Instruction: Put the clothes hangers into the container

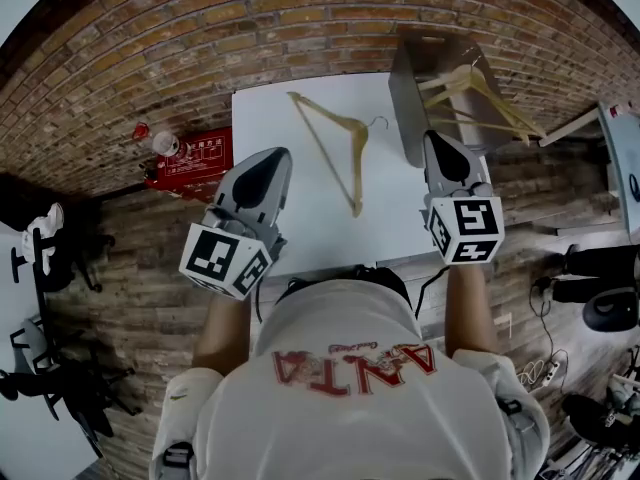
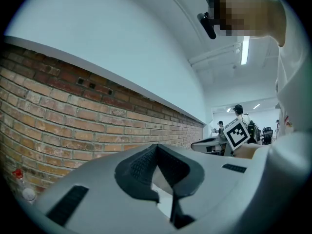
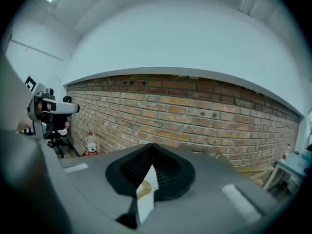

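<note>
Right claw leads off: smooth grey plastic shell, two black ribbed pads pinched together into a point, nothing clamped in them. Through the sliver under the tips you catch white tabletop and a touch of pale wood. Left claw, same build, same story: pads meeting at the tip, empty, only white showing through the slit below.

From the head camera, the left claw and the right claw hover over the near edge of the table, a flat white matte rectangle. Each carries its black-and-white marker cube close to the hands.

Out in the middle of the table, between the two claws and a little beyond them, lies one clothes hanger: pale wood, triangular, thin metal hook, flat on the surface and touched by neither claw.

Further on, at the far right corner, stands the container, a grey straight-walled box. Inside it are more wooden hangers, arms poking out past the rim.

Beyond everything, a rough brick wall, with a red box and a bottle at its foot, left of the table.
</note>
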Available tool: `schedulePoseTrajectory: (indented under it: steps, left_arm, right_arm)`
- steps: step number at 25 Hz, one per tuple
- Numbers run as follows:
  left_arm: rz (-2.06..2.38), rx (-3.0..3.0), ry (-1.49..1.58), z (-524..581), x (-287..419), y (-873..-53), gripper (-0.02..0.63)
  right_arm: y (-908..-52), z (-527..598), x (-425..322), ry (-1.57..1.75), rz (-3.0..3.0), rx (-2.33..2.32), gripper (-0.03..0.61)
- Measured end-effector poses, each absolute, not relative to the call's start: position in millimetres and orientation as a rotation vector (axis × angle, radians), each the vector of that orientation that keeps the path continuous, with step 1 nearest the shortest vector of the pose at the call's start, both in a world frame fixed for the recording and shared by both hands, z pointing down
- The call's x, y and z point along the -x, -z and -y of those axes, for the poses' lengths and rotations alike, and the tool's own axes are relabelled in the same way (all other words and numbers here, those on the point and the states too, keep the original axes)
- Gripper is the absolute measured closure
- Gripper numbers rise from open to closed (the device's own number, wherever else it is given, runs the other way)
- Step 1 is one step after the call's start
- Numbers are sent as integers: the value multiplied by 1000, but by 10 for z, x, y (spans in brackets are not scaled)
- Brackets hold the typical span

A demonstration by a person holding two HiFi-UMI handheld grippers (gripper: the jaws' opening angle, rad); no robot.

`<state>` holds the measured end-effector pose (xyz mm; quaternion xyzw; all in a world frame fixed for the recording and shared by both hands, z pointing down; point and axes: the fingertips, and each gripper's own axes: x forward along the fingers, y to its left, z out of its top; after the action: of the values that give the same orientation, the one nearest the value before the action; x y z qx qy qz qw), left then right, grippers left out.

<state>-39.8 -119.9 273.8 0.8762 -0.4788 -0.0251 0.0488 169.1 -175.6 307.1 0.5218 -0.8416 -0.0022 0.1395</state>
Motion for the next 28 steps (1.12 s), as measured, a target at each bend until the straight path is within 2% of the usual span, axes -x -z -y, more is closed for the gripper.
schedulePoseTrajectory:
  steps: [10, 21, 22, 24, 28]
  left_arm:
    - [1528, -2553, -148, 1528, 161, -3176, 604]
    - [1274, -2573, -121, 1969, 868, -3676, 604]
    - [1253, -2574, -120, 2012, 938, -3741, 604]
    - [1222, -2568, -116, 2102, 1058, -3873, 604]
    - [1164, -2551, -101, 2244, 1168, -4111, 604]
  right_arm:
    - [-4005, 1969, -1397, -327, 2505, -1295, 575]
    - [-4813, 2520, -1103, -407, 2142, -1412, 572]
    - [-4903, 2582, -1073, -421, 2113, -1417, 559]
    - [-5107, 2696, -1027, -447, 2054, -1418, 488]
    - [-5555, 2839, -999, -501, 1936, -1382, 443]
